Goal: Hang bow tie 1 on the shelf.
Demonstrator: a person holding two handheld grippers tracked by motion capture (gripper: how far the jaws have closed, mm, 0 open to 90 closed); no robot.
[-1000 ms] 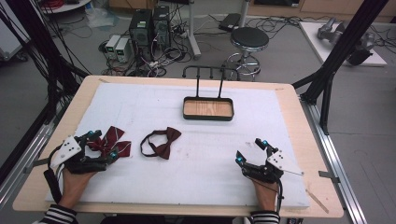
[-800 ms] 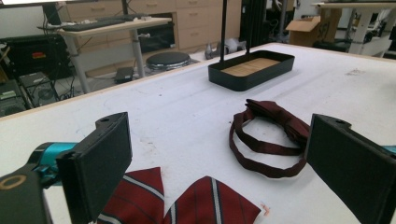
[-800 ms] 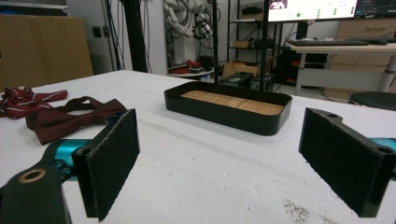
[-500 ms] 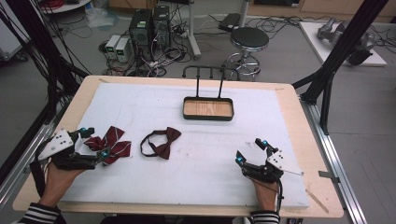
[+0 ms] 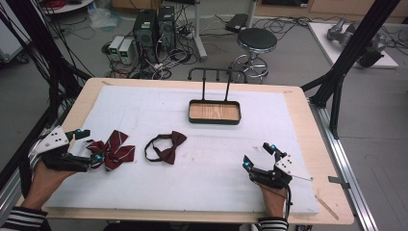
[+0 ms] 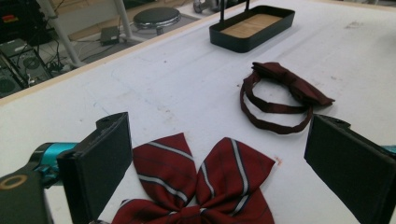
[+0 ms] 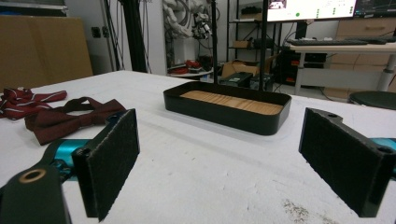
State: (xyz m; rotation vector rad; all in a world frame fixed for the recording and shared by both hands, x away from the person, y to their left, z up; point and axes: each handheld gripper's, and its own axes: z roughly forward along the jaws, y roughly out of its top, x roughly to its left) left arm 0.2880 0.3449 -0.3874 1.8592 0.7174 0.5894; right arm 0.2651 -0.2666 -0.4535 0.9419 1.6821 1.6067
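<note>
Maroon cloth with pale stripes is what we find at the lower left of the high view: a striped bow tie lying flat on the white table pad. Our left gripper sits at the far left edge of that frame, its jaws spread wide, with the near tip of the lower jaw just touching or overlapping the tie's left wing; we cannot tell which from above. In the left gripper view the same striped bow tie fills the bottom centre, lying between the two black pads but clamped by neither.

Just to the right of it in the high view, near but apart, lies a plain dark red bow tie with its strap looped out to the left. In the left gripper view this plain tie sits in the upper right of the frame, beyond the striped one.

A black tray with a wooden floor stands at the upper centre of the pad, with a black rack rising behind it.

Our right gripper rests on the pad at the lower right of the high view, jaws spread and holding nothing, well apart from both ties. In the right gripper view, the tray lies ahead at centre.
</note>
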